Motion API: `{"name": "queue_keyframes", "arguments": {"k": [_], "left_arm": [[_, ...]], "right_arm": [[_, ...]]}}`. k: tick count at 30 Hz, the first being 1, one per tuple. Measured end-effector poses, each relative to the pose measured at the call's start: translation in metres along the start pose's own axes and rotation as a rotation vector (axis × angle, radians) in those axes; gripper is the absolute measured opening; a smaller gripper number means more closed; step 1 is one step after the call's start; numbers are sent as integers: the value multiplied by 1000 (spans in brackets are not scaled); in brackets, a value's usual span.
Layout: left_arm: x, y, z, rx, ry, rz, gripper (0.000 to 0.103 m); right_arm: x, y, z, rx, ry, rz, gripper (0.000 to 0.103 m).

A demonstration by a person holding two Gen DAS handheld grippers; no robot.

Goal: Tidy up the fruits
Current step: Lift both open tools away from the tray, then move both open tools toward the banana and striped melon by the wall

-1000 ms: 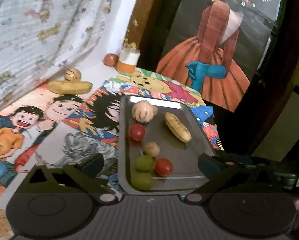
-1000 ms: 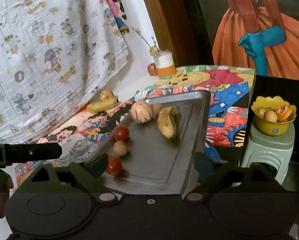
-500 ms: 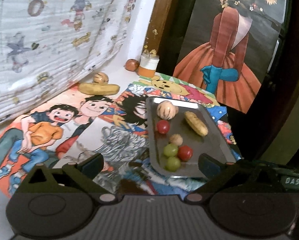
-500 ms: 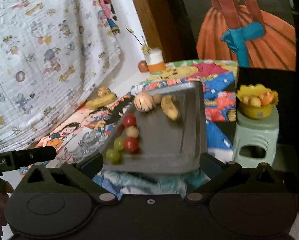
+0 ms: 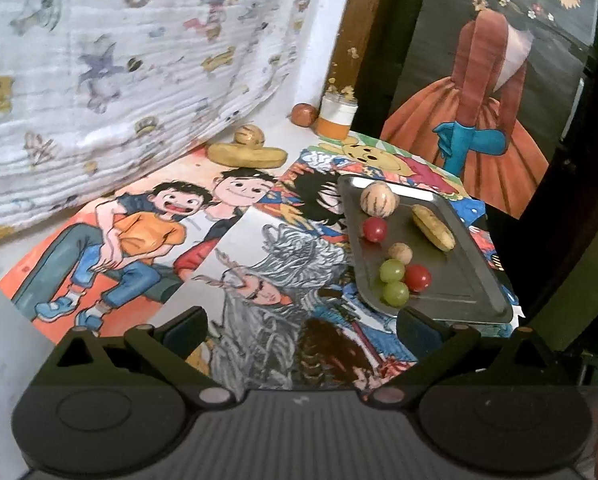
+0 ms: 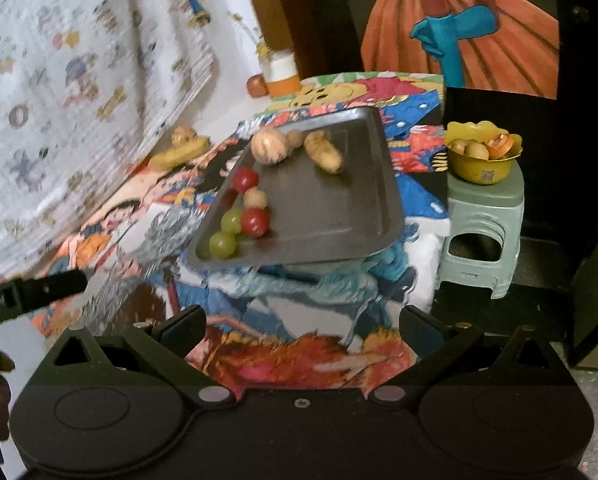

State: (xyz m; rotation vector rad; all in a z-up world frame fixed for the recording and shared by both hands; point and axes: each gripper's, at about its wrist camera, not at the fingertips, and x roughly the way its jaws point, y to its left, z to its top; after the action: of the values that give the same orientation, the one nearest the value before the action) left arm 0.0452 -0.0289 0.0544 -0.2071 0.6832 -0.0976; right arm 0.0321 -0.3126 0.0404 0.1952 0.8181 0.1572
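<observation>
A grey metal tray lies on the cartoon-printed table near its right edge. On it sit a striped melon, a banana, two red tomatoes, two green grapes and a small tan fruit. My left gripper is open and empty, well back from the tray. My right gripper is open and empty too, below the table's front edge.
Another banana and a striped fruit lie by the hanging printed cloth. A jar and a round red fruit stand at the back. A yellow bowl of fruit rests on a green stool right of the table.
Both grippers have pulled back and away from the tray, which now looks smaller and farther off. Both stayed open and empty. The fruits on the tray have not moved.
</observation>
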Motion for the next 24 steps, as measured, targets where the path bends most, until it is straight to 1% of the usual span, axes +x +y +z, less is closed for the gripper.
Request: {"name": "queue_keyframes", "arguments": {"k": [3, 8, 12, 16, 24], "left_arm": [[-2, 8, -2, -13, 3, 13, 103], [-3, 21, -4, -41, 12, 55, 103], [-4, 37, -5, -79, 20, 83, 103], [-8, 53, -1, -114, 14, 110, 103], [-13, 85, 10, -183, -16, 164, 103]], "right_arm": [[4, 11, -4, -33, 34, 0, 102], [10, 32, -6, -96, 77, 18, 102], [16, 45, -3, -126, 97, 22, 102], [21, 59, 5, -162, 104, 35, 102], [31, 84, 28, -227, 91, 55, 102]]}}
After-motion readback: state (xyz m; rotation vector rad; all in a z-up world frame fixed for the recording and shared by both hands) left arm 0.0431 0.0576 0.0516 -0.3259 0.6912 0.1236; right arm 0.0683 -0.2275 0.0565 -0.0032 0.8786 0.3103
